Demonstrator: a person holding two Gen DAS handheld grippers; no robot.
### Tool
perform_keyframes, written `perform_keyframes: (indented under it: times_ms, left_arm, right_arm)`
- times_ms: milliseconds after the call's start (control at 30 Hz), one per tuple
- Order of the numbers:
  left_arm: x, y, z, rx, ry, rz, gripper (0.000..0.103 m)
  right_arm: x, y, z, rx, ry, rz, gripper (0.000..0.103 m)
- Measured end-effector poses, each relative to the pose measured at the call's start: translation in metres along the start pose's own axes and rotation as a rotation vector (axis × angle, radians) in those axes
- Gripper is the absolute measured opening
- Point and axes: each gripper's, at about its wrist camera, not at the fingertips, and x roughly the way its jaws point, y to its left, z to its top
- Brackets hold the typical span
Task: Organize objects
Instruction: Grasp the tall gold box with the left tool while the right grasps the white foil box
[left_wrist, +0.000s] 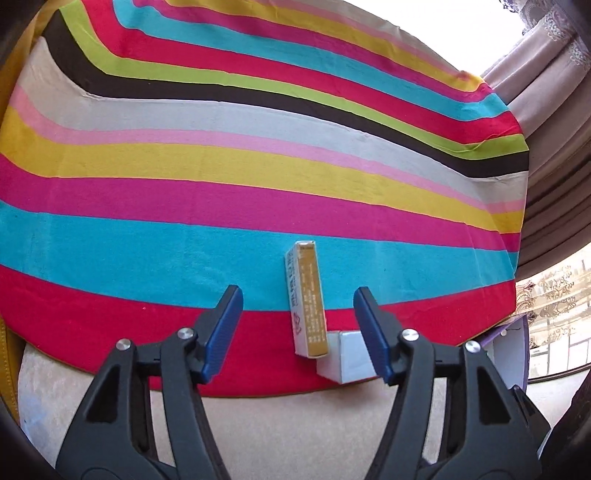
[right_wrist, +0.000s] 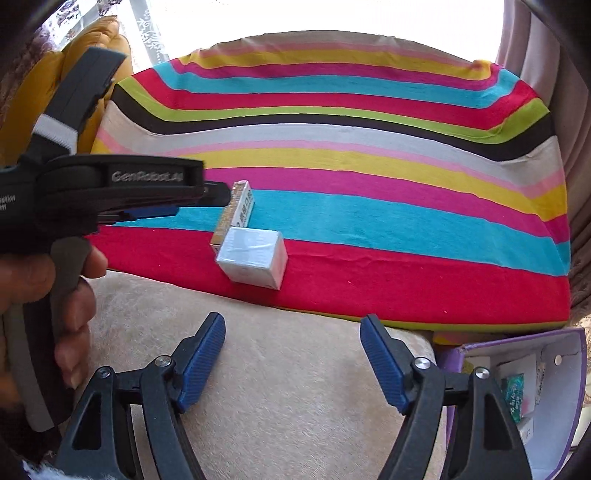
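Left gripper (left_wrist: 298, 304): jaws spread wide, holding nothing, one blue pad on each side of the gold box (left_wrist: 306, 299) without touching it. Right gripper (right_wrist: 293, 336): jaws spread wide, empty, over the beige cushion (right_wrist: 280, 387).

Gold box lies flat on the striped cloth (left_wrist: 258, 166), across the red and blue stripes; its long axis runs straight away from the left gripper. White box (right_wrist: 252, 256) sits at the gold box's near end, touching it. Purple bin (right_wrist: 524, 398) stands off the cloth's near right corner, packets inside.
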Motion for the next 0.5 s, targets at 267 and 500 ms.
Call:
perform_keyframes:
  times_ms: [267,500]
  left_arm:
    - [0.031,-0.004,0.002,0.028,0.083,0.018,0.043]
    - [0.029,0.02,-0.004,-0.07,0.027,-0.066,0.019]
  right_arm:
    - [0.018,0.013,0.012,-0.018,0.036,0.004,0.077]
    - [0.031,0.02,0.021,-0.014,0.044,-0.008,0.077]
